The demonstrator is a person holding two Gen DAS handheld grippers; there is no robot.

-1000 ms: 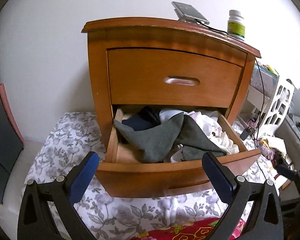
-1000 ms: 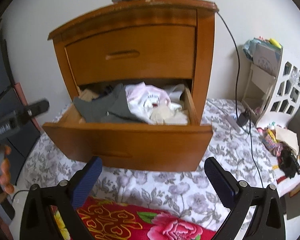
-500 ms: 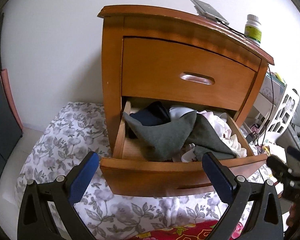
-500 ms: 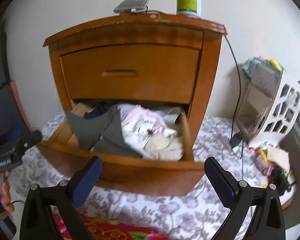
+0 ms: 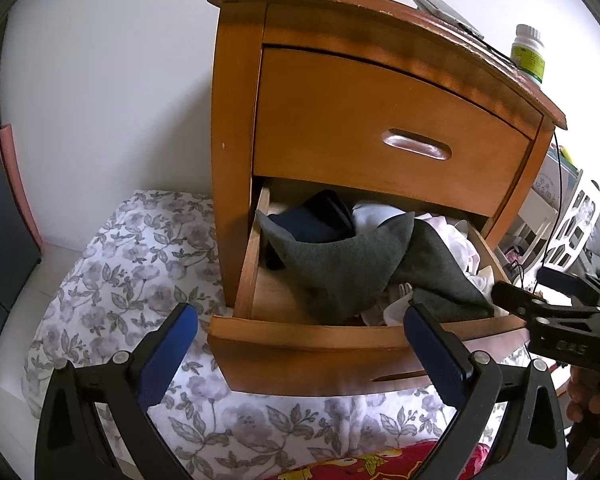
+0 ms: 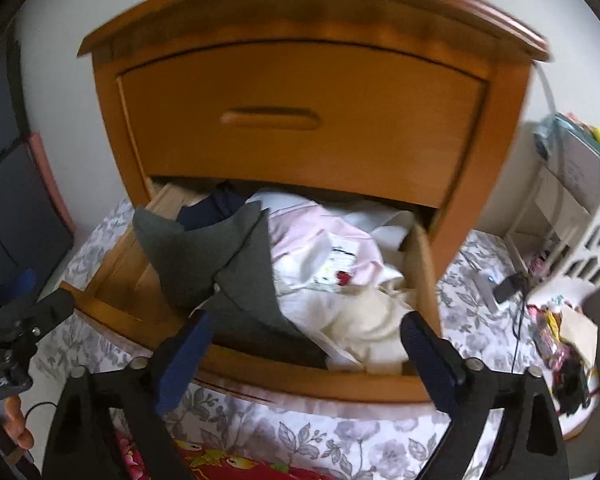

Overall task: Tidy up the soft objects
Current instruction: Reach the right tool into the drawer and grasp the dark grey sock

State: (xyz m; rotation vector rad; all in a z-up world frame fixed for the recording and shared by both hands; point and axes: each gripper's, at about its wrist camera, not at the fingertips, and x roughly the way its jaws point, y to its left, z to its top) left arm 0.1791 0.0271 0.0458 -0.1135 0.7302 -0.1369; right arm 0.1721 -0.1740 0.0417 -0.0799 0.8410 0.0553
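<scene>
Right wrist view has the right gripper point(image 6: 306, 350) sitting just in front of the open bottom drawer point(image 6: 300, 376) of the nightstand point(image 6: 300, 92), blue pads spread wide but starting to close in, and nothing between them yet, just the drawer front and the edge of the clothes pile showing in the gap. Left gripper point(image 5: 300, 354) is the same deal in its own view: jaws wide, empty, parked low in front of the drawer's left half. So I'd call this the reach-in stage, nothing grabbed so far. Inside the drawer it's a mess: a gray garment point(image 6: 220, 256) draped over the left and middle, something navy point(image 5: 312, 220) tucked behind it toward the back, and a pink and white bundle point(image 6: 340, 264) plus a cream piece point(image 6: 364, 328) crammed against the right side. Next move, I reckon, is to go over the front lip and pinch a fold of whatever's on top, probably the gray one or the cream one, since both sit highest near the front. It's floppy stuff, so grab a decent bunch or it'll slip out. Pose-wise both grippers angle down toward the drawer, and from the left view you can see the right one poking in near the drawer's right corner, with the person's fingers point(image 5: 584, 396) wrapped under it.
</scene>
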